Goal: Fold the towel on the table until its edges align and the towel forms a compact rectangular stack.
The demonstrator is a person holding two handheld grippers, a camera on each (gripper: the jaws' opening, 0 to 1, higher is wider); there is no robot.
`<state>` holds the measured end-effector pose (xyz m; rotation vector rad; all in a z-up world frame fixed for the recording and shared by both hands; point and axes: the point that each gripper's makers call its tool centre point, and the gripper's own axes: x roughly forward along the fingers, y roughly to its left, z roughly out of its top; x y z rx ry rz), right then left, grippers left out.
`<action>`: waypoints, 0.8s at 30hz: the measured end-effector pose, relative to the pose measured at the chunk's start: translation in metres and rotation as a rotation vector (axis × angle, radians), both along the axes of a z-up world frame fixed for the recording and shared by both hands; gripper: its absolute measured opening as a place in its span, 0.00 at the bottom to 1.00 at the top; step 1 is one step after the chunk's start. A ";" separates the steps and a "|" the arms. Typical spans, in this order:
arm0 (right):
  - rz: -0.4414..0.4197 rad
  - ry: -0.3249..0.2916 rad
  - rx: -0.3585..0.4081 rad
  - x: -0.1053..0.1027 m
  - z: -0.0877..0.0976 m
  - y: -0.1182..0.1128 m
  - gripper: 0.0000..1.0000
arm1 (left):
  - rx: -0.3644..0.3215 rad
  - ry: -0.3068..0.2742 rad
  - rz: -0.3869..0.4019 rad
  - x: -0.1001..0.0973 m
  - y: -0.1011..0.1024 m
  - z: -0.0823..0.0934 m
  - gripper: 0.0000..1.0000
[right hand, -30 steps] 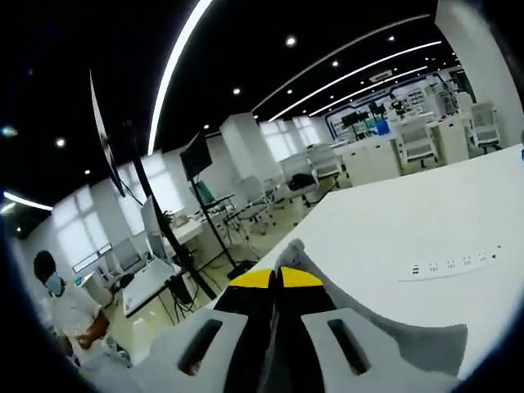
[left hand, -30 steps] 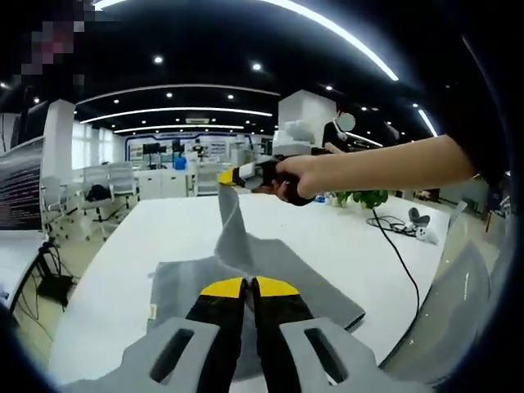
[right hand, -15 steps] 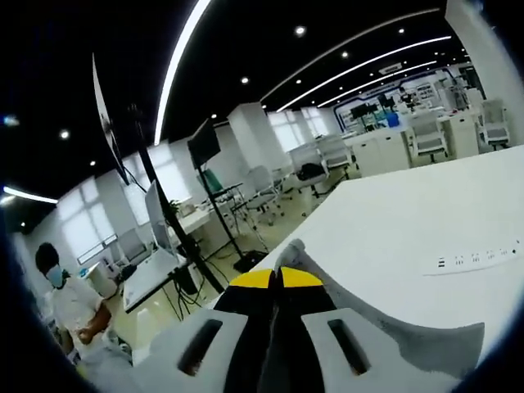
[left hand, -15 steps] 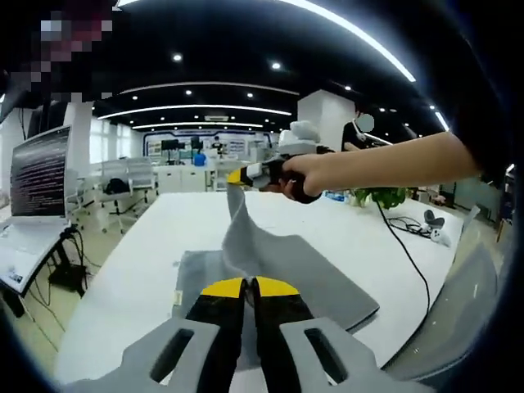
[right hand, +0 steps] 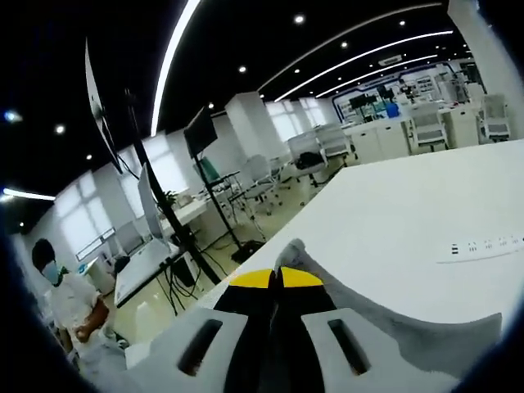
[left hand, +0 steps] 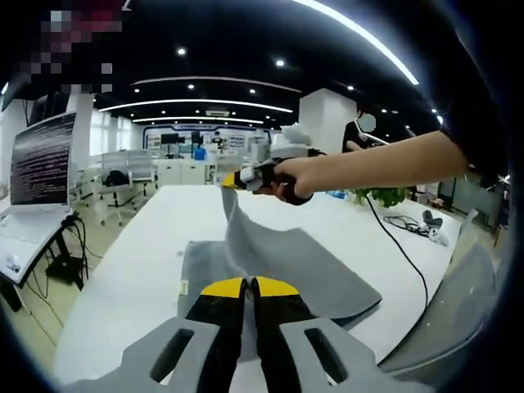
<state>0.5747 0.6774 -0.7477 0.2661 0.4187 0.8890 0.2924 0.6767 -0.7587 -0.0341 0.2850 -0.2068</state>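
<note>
- One grey towel (left hand: 282,262) lies on the white table (left hand: 155,237) in my left gripper view, its near part flat and one corner pulled up off the surface into a peak.
- My left gripper (left hand: 250,286) has its two yellow-tipped jaws pressed together over the near edge of the towel; the cloth runs under the tips, so I read it as clenched on the towel.
- My right gripper (left hand: 232,178) shows in the left gripper view, raised above the table's far half, with my hand (left hand: 295,176) wrapped around it; the lifted towel corner hangs from its yellow tip.
- In the right gripper view, my right gripper (right hand: 277,278) has its two jaws closed, with a fold of grey towel (right hand: 393,323) pinched between them and trailing off to the right.
- One white power strip (right hand: 485,246) lies on the table (right hand: 393,221) in the right gripper view, well apart from the towel.
- One black cable (left hand: 401,254) runs across the table's right side in the left gripper view.
- One laptop (left hand: 37,176) with a lit screen of text stands on a separate desk to the left.
- One person (right hand: 70,307) in a white top stands at the far left of the right gripper view.
- One dark monitor (right hand: 199,131) on a stand is behind the table there.
</note>
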 end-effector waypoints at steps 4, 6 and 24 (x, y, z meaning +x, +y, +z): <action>0.007 0.006 -0.002 0.003 -0.009 0.009 0.00 | -0.082 -0.011 0.042 0.000 0.008 -0.002 0.04; 0.001 0.008 -0.005 0.004 -0.014 0.012 0.00 | -0.059 0.002 0.046 0.000 0.013 -0.007 0.04; 0.010 -0.029 -0.096 0.002 -0.042 0.045 0.00 | -0.195 0.052 0.167 -0.004 0.044 -0.044 0.04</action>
